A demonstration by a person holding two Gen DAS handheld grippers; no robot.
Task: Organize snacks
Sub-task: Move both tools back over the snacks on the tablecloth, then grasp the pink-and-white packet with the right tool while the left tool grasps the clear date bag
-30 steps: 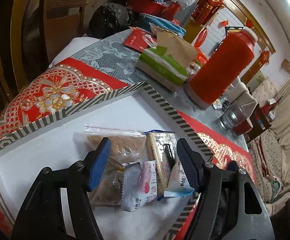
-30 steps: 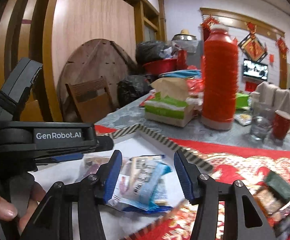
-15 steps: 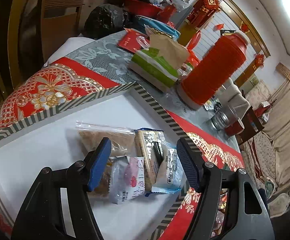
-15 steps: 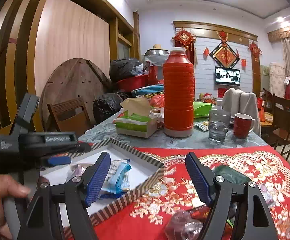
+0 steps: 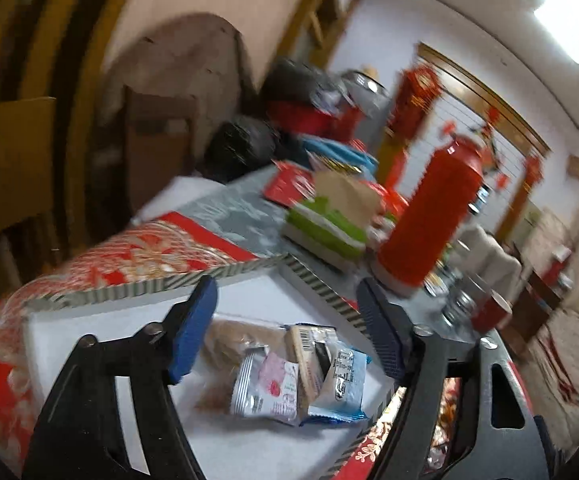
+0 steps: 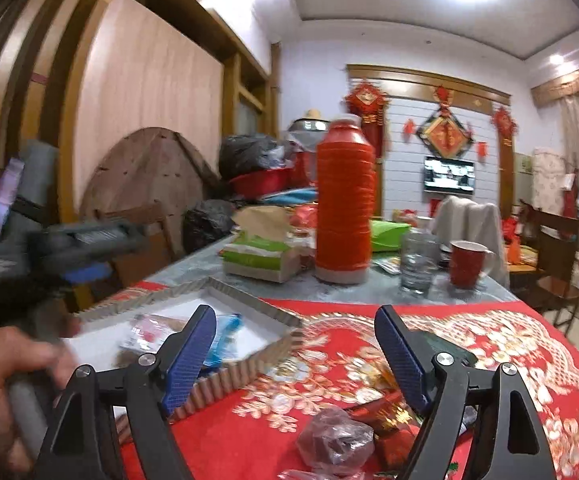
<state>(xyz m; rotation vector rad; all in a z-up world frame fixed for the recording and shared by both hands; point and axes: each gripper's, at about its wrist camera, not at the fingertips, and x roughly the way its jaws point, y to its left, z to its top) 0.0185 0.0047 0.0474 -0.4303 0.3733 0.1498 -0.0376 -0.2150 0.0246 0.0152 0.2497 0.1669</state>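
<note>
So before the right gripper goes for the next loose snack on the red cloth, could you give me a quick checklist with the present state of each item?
1. Right gripper empty: ok, its jaws are opening with nothing between them.
2. Left gripper empty: ok, its jaws are opening above the packets, gripping none.
3. Loose snacks within view: ok, a clear-wrapped snack and a red wrapped snack lie on the red cloth.
4. Striped box has room: ok, white floor shows beside the blue packet.
5. Which snack lies easiest to grip: cannot tell.
</note>
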